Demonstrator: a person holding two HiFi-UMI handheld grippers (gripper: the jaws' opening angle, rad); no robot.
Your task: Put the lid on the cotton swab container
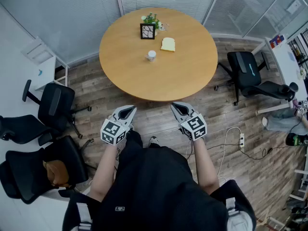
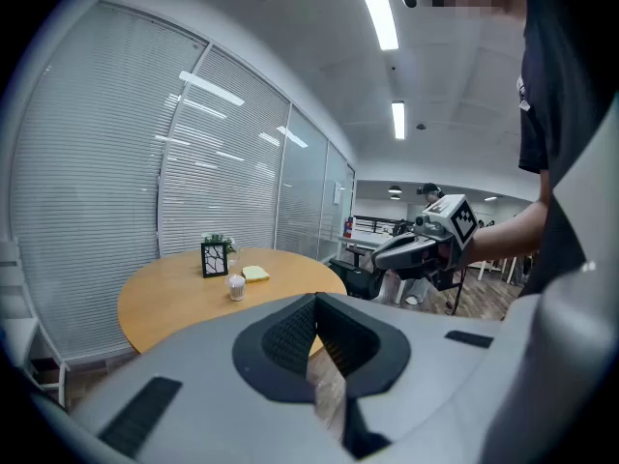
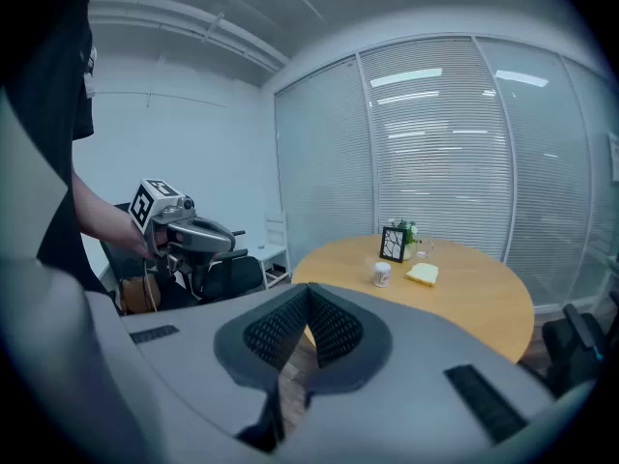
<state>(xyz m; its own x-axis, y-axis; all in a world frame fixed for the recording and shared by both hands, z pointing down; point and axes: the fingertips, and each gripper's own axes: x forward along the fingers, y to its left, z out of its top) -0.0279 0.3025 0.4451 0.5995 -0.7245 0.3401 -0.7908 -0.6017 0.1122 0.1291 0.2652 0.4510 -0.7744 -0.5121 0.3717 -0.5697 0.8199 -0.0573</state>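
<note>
Grey and clenched, the left tool (image 1: pixel 131 109) has its jaws pressed together with nothing between them; the left gripper view shows only floorboards past their meeting tips. The right tool (image 1: pixel 175 105) is the same, jaws fully together and empty. Both are held out in front of the person in black, side by side and apart, just short of the near edge of the round wooden desk (image 1: pixel 183 81), tipped slightly downward and over the plank floor (image 1: pixel 159 117), not over the desk top.

On the desk, a little beyond its middle, stands the cotton swab container (image 1: pixel 151 56), a small white pot, upright and untouched. I cannot tell from here whether a lid sits on it. A flat yellow piece (image 1: pixel 167 44) lies on the desk closer to the far edge. Nearest that far edge stands a black framed picture (image 1: pixel 147 31), with a small green plant (image 1: pixel 152 19) right behind it.

Black office chairs stand off both sides of the desk, one (image 1: pixel 248 71) to its right and another (image 1: pixel 54 105) to its left.
</note>
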